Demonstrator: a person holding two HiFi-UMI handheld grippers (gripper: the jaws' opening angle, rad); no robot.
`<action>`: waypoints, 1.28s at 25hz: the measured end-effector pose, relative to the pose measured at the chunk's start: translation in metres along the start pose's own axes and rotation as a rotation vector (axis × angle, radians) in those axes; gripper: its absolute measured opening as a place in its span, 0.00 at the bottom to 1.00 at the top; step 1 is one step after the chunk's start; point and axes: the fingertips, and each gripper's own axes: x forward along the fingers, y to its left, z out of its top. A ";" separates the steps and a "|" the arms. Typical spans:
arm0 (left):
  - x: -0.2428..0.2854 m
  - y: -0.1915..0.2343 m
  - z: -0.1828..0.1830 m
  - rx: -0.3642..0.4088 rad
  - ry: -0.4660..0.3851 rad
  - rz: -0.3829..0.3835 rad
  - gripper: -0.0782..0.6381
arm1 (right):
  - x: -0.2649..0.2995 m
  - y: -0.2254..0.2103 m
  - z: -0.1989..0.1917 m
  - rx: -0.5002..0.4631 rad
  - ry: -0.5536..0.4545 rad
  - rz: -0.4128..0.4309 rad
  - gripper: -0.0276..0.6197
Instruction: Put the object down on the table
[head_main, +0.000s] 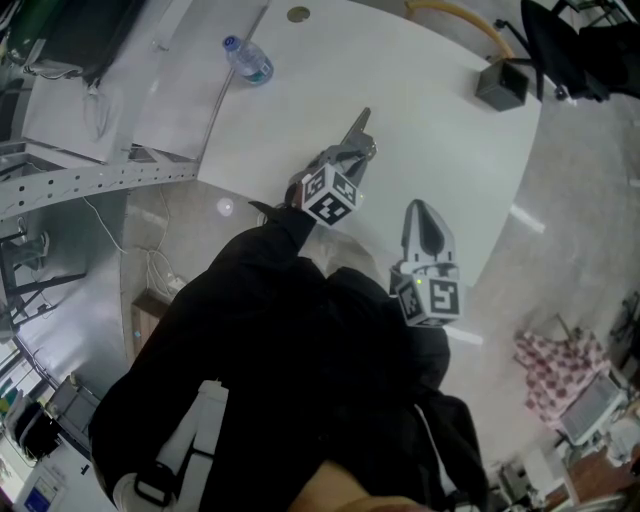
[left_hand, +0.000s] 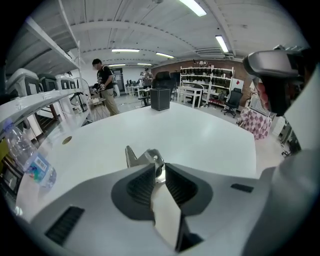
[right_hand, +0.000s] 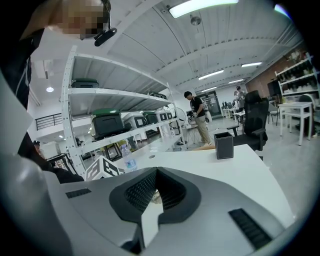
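Currently: left gripper (head_main: 352, 160) clamped on 1 metal clip (left_hand: 148, 159), above white table (head_main: 440, 130); right gripper (head_main: 425, 226), jaws together, empty, near table's right edge.

surface (head_main: 430, 90): plain white.
left tongs (left_hand: 159, 169) and right tongs (right_hand: 156, 174): light grey bodies, black ribbed pads.
marker cubes (head_main: 331, 195): black square patterns on white faces.
clip (left_hand: 144, 158) in the left tongs: bare silver metal.
bottle (head_main: 248, 60): clear, with blue cap and blue label.
box (head_main: 502, 85): dark grey to black.
cloth (head_main: 560, 372): pink and white check.
sleeves (head_main: 270, 270): black.
shelving (right_hand: 115, 95): white frame, carrying dark green-black crates (right_hand: 111, 122).
floor (head_main: 580, 220): pale glossy grey.
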 end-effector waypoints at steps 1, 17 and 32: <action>-0.001 -0.001 0.001 -0.005 -0.003 -0.007 0.17 | 0.000 0.000 -0.001 -0.006 -0.001 0.001 0.03; -0.040 0.016 0.034 -0.019 -0.100 0.032 0.18 | 0.009 0.009 0.014 -0.040 -0.039 0.003 0.03; -0.095 0.028 0.073 -0.165 -0.283 0.088 0.13 | 0.007 0.025 0.048 -0.067 -0.097 0.026 0.03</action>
